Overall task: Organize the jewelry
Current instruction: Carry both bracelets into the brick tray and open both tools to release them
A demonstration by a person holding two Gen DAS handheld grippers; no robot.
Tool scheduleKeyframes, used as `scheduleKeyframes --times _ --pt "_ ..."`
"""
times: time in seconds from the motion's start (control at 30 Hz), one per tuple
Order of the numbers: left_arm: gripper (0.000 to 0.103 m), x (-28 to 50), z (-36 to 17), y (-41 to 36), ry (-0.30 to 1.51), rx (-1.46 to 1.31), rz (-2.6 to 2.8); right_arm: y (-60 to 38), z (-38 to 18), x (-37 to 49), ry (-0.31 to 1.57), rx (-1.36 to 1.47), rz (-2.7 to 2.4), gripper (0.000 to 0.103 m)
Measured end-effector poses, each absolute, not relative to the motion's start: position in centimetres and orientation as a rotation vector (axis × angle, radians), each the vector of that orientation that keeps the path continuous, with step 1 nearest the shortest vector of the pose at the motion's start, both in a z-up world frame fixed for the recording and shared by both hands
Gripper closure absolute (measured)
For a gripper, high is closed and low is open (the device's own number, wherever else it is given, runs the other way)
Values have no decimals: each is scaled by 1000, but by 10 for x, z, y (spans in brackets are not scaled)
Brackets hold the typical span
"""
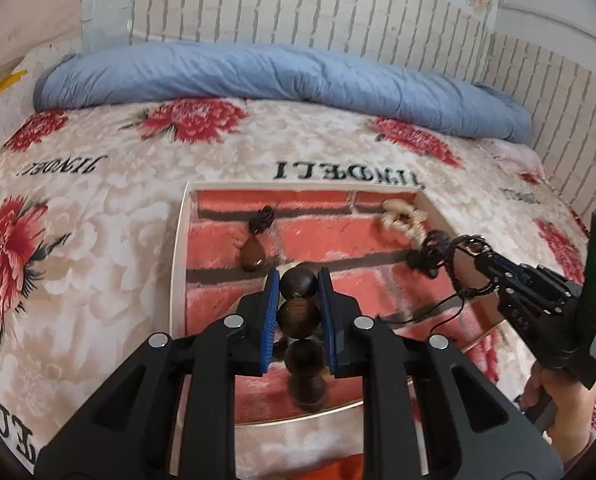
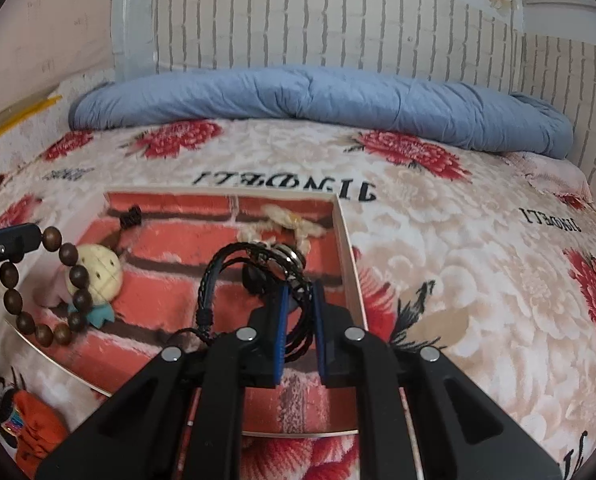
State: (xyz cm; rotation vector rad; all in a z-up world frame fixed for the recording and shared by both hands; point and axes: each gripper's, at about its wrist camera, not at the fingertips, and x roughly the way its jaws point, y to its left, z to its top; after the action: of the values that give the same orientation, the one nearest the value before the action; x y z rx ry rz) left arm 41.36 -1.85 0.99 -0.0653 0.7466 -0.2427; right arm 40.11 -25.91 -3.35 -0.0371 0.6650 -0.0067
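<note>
A shallow box (image 1: 180,248) with a red brick-pattern floor lies on the bed. My left gripper (image 1: 298,284) is shut on a dark wooden bead bracelet (image 1: 300,316) and holds it over the box's near left part; the bracelet also shows in the right wrist view (image 2: 42,280). My right gripper (image 2: 300,292) is shut on a black braided leather bracelet (image 2: 254,264) above the box's right side; it shows in the left wrist view (image 1: 464,260). In the box lie a brown pendant on a black cord (image 1: 252,254), a cream bead bracelet (image 1: 400,216) and a cream round charm with a teal base (image 2: 98,276).
The bed has a floral blanket (image 2: 478,280) with red flowers. A rolled blue quilt (image 1: 282,76) lies along the far edge by the white brick-pattern wall. An orange pouch (image 2: 34,428) lies on the blanket near the box's near left corner.
</note>
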Motion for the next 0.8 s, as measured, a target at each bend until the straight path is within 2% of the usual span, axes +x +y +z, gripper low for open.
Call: scheduleKeyframes --times 0.5,0.8 --pt "84 427 -29 -14 845 -44 -206 -259 -62 414 769 -53 8 91" --pt "83 431 -34 -10 860 -47 -200 -265 -73 421 811 -9 23 91"
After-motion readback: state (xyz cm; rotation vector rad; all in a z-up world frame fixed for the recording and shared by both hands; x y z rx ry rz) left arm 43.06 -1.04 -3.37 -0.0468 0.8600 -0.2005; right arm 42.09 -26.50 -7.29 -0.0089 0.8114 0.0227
